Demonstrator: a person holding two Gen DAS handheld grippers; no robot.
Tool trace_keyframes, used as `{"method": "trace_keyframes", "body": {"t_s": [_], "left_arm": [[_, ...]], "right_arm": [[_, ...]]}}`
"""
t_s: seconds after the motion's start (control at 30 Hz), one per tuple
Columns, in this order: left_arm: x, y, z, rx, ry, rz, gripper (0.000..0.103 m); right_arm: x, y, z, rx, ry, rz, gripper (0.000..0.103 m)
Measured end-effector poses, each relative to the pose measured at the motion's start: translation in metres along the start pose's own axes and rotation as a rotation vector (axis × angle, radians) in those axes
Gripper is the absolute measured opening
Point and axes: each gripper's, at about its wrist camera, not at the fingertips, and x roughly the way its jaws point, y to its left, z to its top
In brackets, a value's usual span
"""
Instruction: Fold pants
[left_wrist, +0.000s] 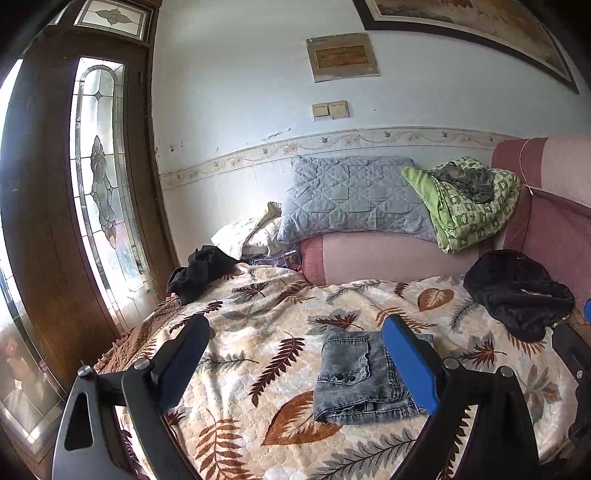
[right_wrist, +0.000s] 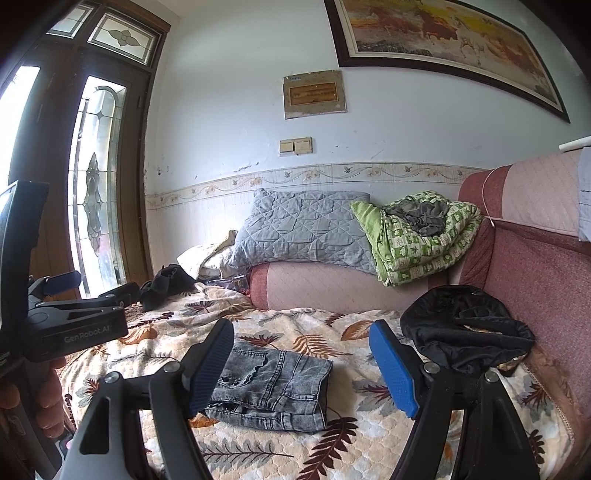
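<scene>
- Spreading under both grippers, the leaf-patterned blanket (left_wrist: 258, 332) covered the bed and carried everything else.
- Beyond the jaws, the pink sofa bolster (right_wrist: 332, 284) ran along the far edge of the blanket, with a grey quilted pillow (right_wrist: 299, 229) and a green patterned quilt (right_wrist: 421, 240) resting on top of it.
- A black garment (right_wrist: 469, 332) lay heaped just past the right gripper's right-hand finger; a second dark cloth bundle (left_wrist: 199, 269) sat far ahead of the left gripper's left-hand finger.
- The pants (right_wrist: 269, 387), grey washed denim, lay folded into a compact block flat on the blanket, between the right gripper's fingers and nearer its left one; in the left wrist view they sat just inside the right-hand finger.
- The left gripper (left_wrist: 295, 363) hung above the blanket with jaws spread wide, holding nothing.
- The right gripper (right_wrist: 299, 369) likewise stood released and well apart, its blue pads (right_wrist: 393, 369) clear of the denim.
</scene>
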Motion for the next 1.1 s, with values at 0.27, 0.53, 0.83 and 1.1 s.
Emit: {"method": "trace_keyframes", "body": {"t_s": [0.27, 0.53, 0.83, 1.1], "left_arm": [[0.0043, 0.0014, -0.0012, -0.007, 0.010, 0.004, 0.095], [0.0066, 0.0017, -0.0031, -0.007, 0.021, -0.001, 0.095], [0.0076, 0.0009, -0.0043, -0.006, 0.027, -0.002, 0.095], [0.0085, 0.0012, -0.0054, -0.005, 0.028, -0.005, 0.095]], "right_arm": [[0.0015, 0.0020, -0.0001, -0.006, 0.000, 0.005, 0.079], [0.0022, 0.0028, -0.0008, -0.005, 0.001, 0.008, 0.079], [0.0026, 0.0038, -0.0009, -0.009, 0.001, 0.008, 0.079], [0.0032, 0.0045, -0.0008, -0.005, 0.004, 0.010, 0.079]]}}
